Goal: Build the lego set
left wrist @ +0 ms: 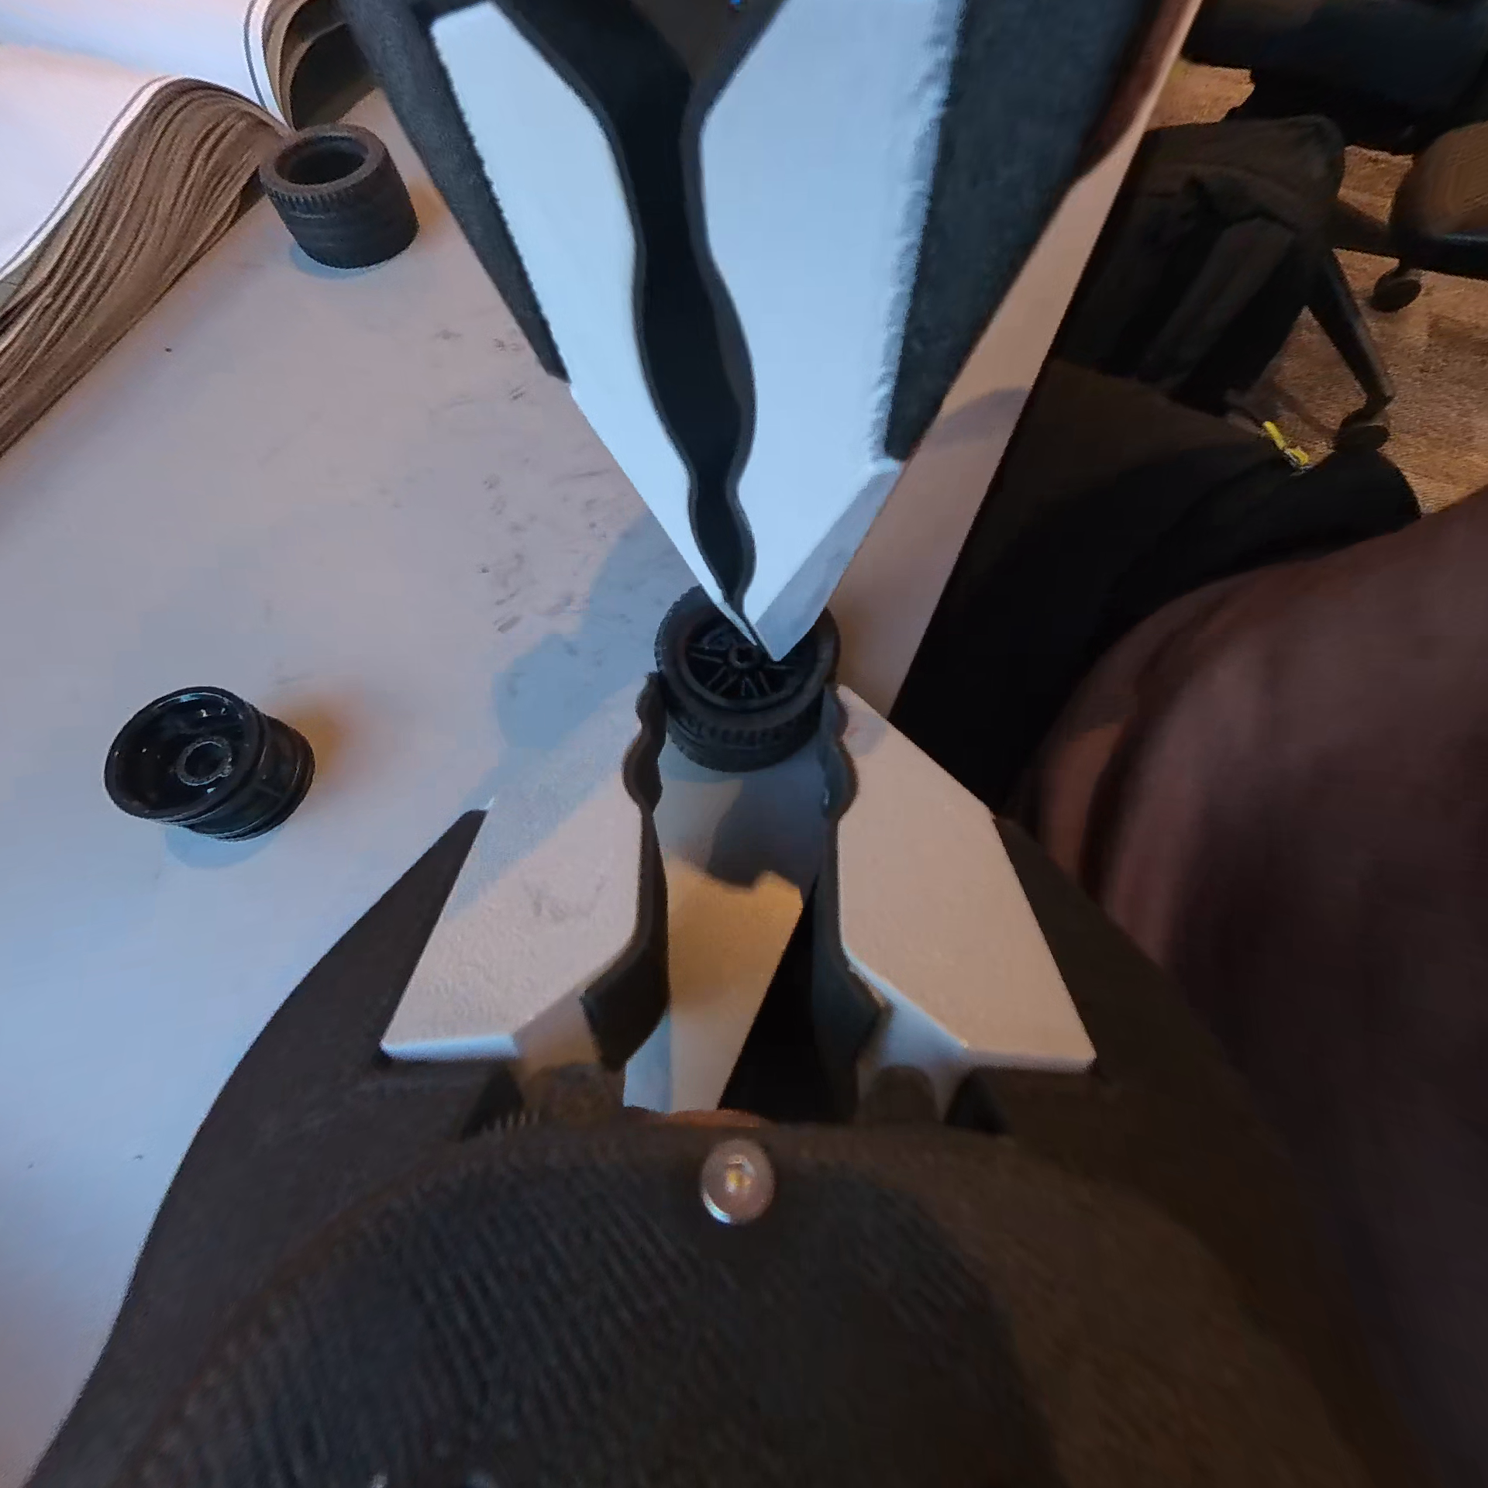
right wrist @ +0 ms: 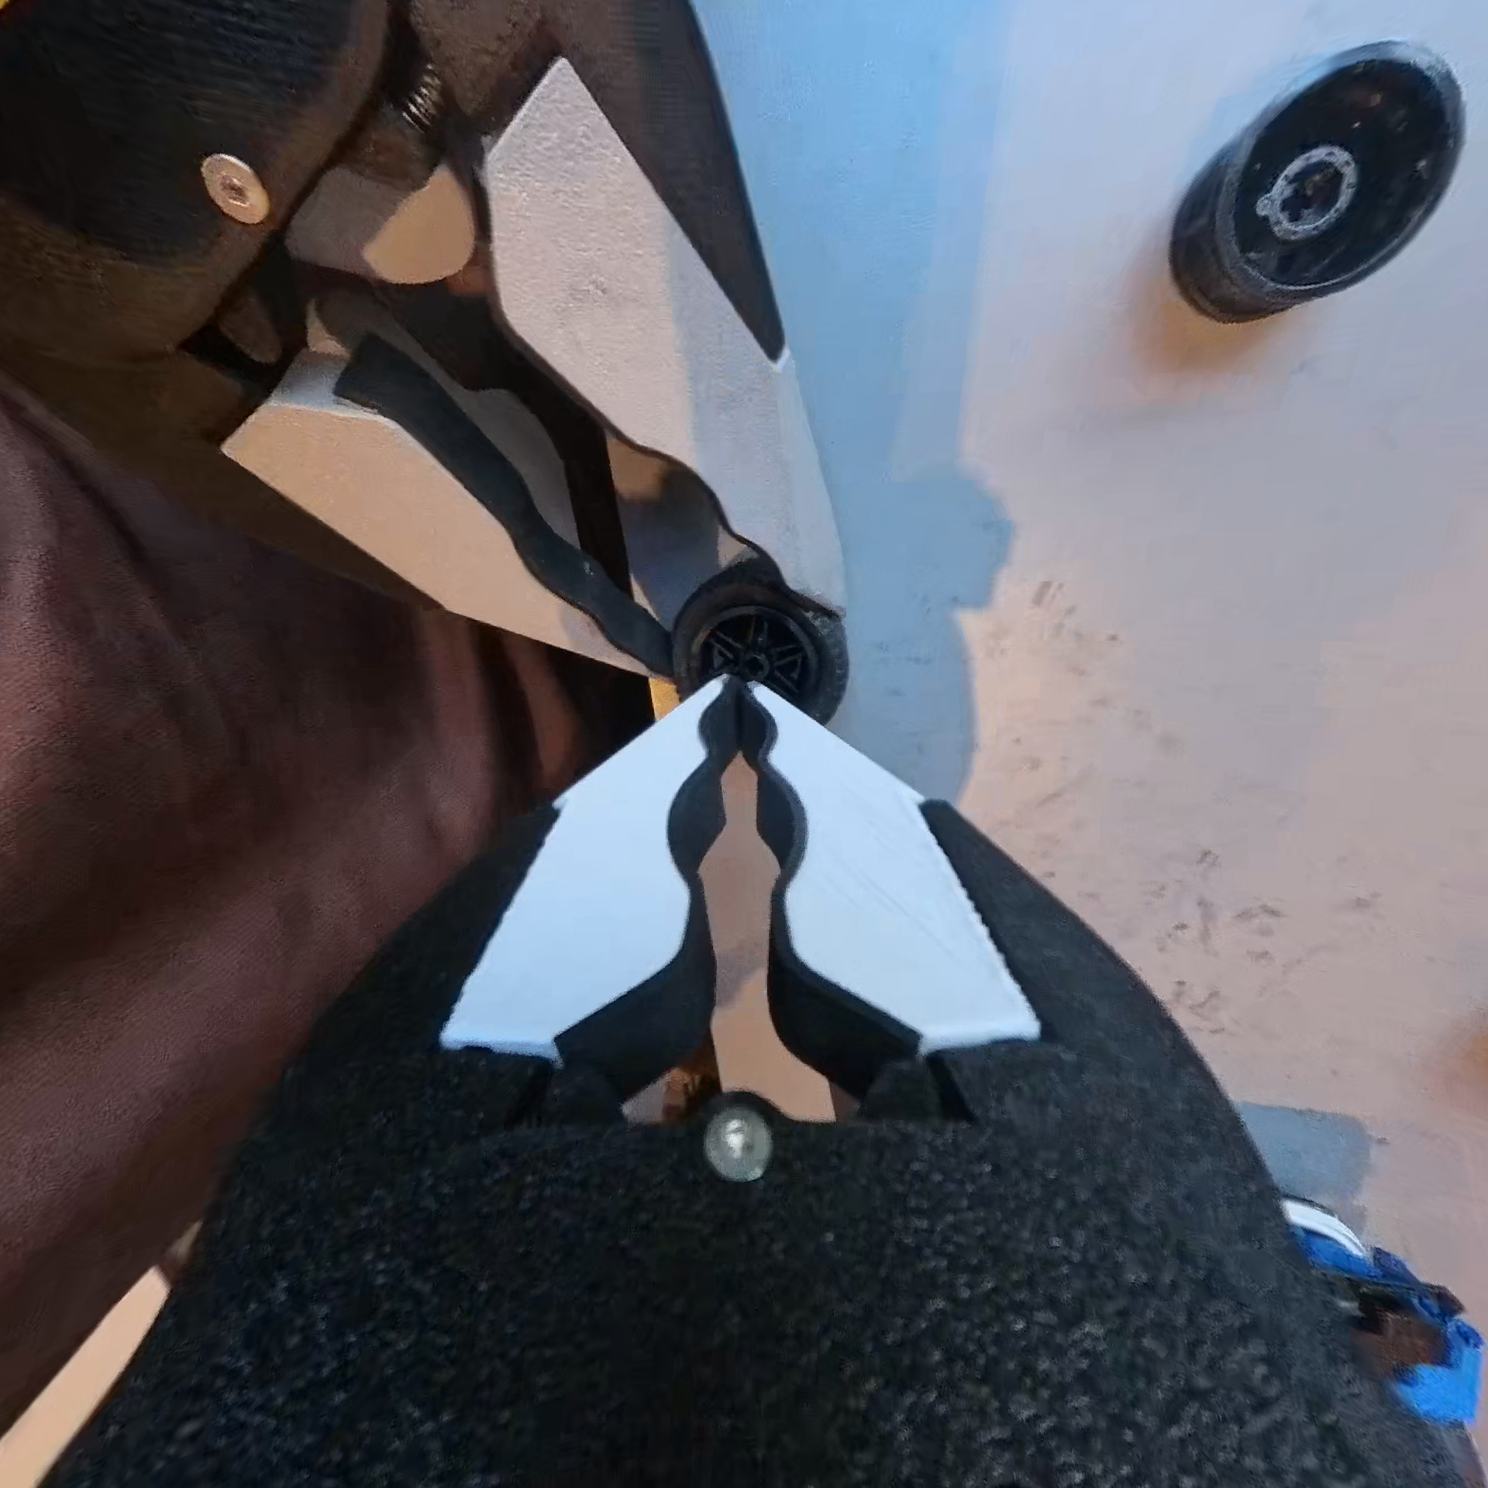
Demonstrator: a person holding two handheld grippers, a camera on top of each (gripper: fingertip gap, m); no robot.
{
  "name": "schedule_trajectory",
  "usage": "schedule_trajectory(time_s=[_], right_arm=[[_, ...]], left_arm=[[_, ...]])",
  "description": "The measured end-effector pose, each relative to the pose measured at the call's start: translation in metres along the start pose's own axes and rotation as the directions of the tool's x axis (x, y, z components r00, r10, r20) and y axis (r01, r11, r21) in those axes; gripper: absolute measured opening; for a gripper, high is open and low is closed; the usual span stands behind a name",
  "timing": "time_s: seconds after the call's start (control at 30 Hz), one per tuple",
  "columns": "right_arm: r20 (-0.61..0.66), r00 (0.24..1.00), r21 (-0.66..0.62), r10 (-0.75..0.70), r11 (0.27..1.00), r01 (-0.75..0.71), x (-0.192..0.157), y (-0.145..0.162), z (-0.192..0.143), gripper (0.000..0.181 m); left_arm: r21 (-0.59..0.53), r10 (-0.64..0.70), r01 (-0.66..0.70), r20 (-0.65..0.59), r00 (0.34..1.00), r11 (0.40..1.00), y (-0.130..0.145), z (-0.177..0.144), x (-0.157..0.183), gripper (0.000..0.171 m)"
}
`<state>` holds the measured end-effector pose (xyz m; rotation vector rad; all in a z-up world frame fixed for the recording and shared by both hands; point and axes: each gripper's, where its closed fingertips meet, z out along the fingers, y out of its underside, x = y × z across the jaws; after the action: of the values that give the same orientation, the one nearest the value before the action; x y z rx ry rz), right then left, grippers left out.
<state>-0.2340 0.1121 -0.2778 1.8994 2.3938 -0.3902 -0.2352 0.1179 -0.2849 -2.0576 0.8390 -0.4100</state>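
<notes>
The white, scuffed tabletop [left wrist: 282, 499] is seen first, with its right edge running just beside the action. Over that edge, the left gripper [left wrist: 745, 725] is clamped around a small black rubber tyre fitted with a spoked black plastic hub [left wrist: 745, 684], its jaws narrowed onto the tyre's sides. The right gripper [right wrist: 737, 688] is brought in from the opposite side, its jaws pressed together with nothing between them and the tips set against the hub's spoked face. A loose black plastic wheel rim [left wrist: 209, 761] is left lying towards the tabletop's left edge, well apart from the held wheel. A bare black ribbed rubber tyre [left wrist: 342, 197] is parked near the far edge, beside a stack of curled brown-edged pages [left wrist: 105, 266]. A blue brick piece [right wrist: 1425, 1320] is glimpsed at the near edge in the right wrist view.
</notes>
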Motion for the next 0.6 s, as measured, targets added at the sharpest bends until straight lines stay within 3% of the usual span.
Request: schedule_trajectory(time_s=[0.23,0.4,0.47,0.6], right_arm=[[-0.078,0.997,0.045,0.019,0.999,-0.015,0.0,-0.004,0.001,0.0],[-0.129,0.99,0.022,-0.053,0.998,0.056,-0.003,-0.004,0.002,0.0],[-0.049,0.998,0.124,0.036,0.992,-0.03,-0.004,-0.003,0.001,0.0],[-0.144,0.987,0.324,0.071,0.946,-0.02,0.004,0.003,-0.012,0.0]], left_arm=[[-0.003,-0.011,0.011,0.004,1.0,1.0,0.0,0.0,-0.001,0.035],[-0.011,-0.031,0.031,-0.003,1.0,0.999,0.0,0.0,-0.001,0.036],[-0.003,-0.008,0.008,0.014,1.0,1.0,0.0,0.0,-0.001,0.036],[-0.004,0.024,-0.024,0.007,1.0,1.0,0.0,-0.002,0.002,0.037]])
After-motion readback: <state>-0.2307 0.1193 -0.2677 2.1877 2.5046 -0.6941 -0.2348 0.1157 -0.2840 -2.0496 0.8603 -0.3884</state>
